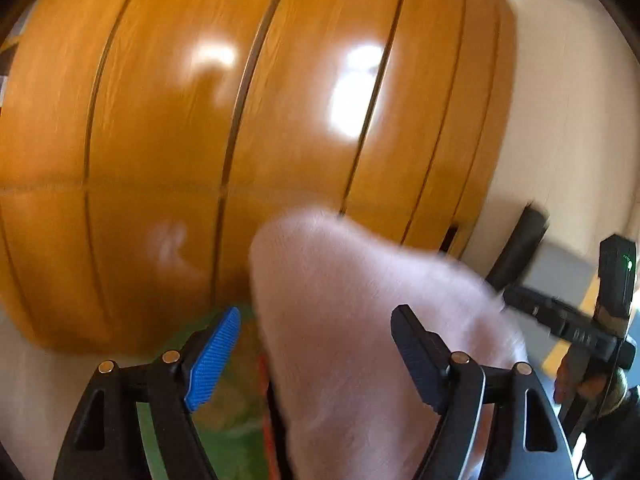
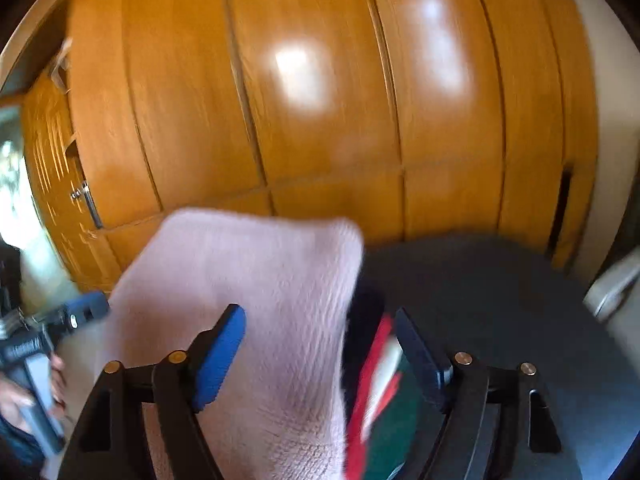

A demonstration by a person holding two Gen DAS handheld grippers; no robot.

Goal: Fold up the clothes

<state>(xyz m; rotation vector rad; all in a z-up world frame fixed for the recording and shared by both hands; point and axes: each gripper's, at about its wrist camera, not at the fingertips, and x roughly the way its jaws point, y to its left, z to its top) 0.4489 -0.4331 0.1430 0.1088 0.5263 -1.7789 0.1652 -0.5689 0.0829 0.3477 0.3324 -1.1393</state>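
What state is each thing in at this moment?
Left hand-held gripper: open, pink cloth between its fingers, not pinched.
Right hand-held gripper: open, not gripping.
Pink cloth: bunched up in a heap, not folded flat.
Striped garment: partly under the pink cloth.
Wooden cupboard doors: closed.
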